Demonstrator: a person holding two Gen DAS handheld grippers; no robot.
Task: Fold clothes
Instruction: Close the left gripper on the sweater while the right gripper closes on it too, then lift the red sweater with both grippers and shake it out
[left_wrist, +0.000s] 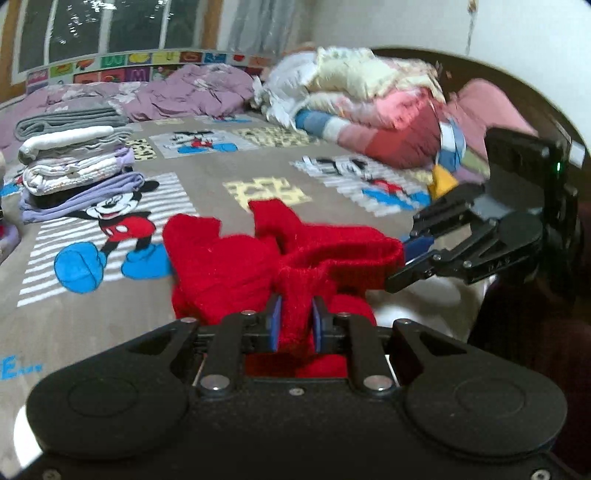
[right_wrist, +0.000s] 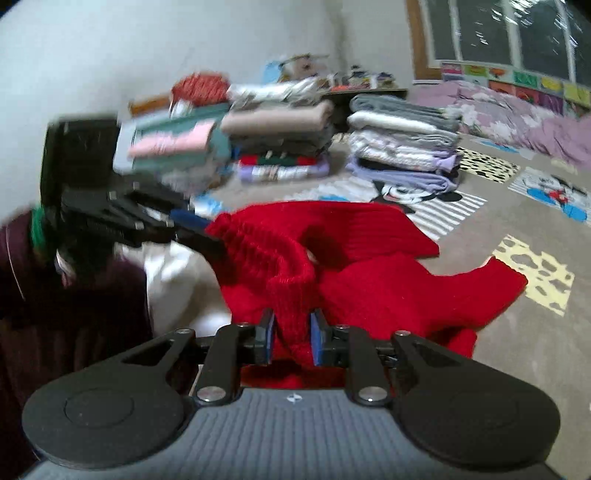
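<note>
A red knitted sweater (left_wrist: 236, 266) lies bunched over the cartoon-print bedspread (left_wrist: 207, 173), its ribbed hem stretched between both grippers. My left gripper (left_wrist: 296, 321) is shut on a fold of the hem, blue pads pressing the knit. The right gripper (left_wrist: 410, 254) reaches in from the right in the left wrist view and clamps the other end of the hem. In the right wrist view the right gripper (right_wrist: 290, 334) is shut on the red sweater (right_wrist: 369, 266), and the left gripper (right_wrist: 201, 229) comes in from the left, gripping the ribbed edge.
A stack of folded clothes (left_wrist: 74, 162) stands at the left on the bedspread; further folded stacks (right_wrist: 280, 129) line the wall. A heap of quilts (left_wrist: 369, 96) and a purple duvet (left_wrist: 184, 92) lie at the back. A dark sleeve (right_wrist: 55, 295) and white cloth (right_wrist: 173, 280) are close by.
</note>
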